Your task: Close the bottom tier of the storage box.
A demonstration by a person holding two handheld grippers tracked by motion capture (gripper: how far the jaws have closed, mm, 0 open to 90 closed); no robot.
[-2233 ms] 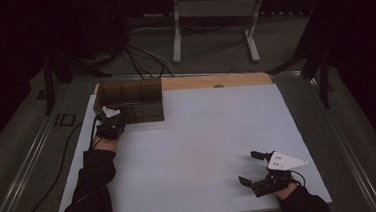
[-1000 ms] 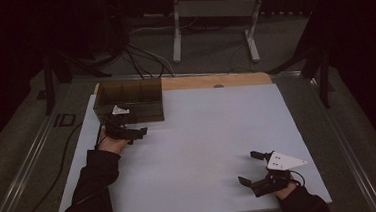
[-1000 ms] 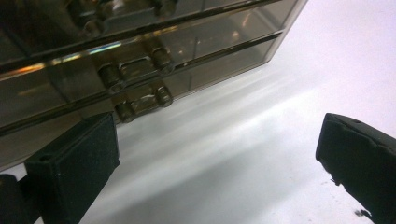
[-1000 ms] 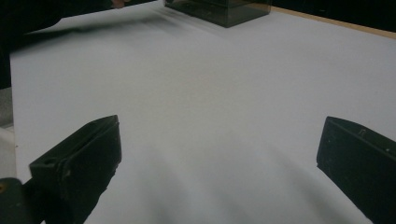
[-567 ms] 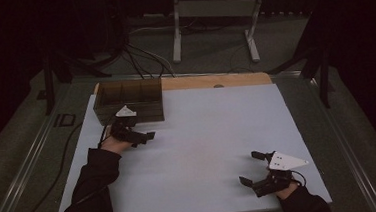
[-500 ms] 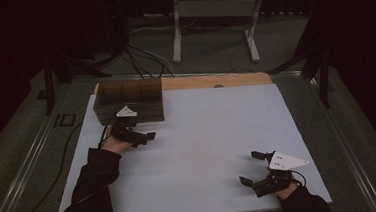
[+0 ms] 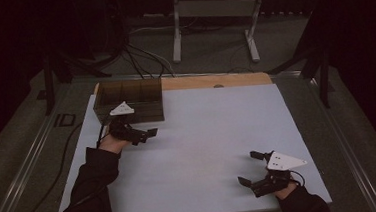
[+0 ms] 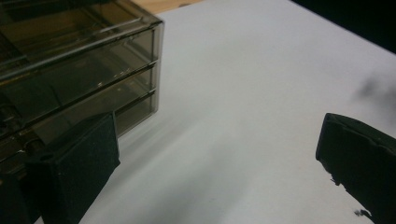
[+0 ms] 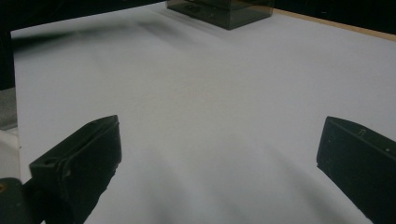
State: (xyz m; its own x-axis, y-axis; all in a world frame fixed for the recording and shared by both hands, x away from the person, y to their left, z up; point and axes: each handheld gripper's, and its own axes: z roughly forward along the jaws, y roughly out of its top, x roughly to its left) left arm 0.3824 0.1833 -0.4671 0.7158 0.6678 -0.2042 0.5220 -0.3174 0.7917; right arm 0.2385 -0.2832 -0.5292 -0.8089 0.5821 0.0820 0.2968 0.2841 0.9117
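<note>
While jaws gape empty | left hand-held gripper (image 7: 145, 134) just beside drawer box (image 7: 129, 101) | right hand-held gripper (image 7: 255, 169) likewise agape, well apart

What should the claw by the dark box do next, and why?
Probably swing the left claw back toward the drawer box and line it up with a drawer front. It stands open and empty just in front of the box, pointing across the white table, so nothing is gripped yet. The right claw rests open far off, near the table's front edge.
</note>
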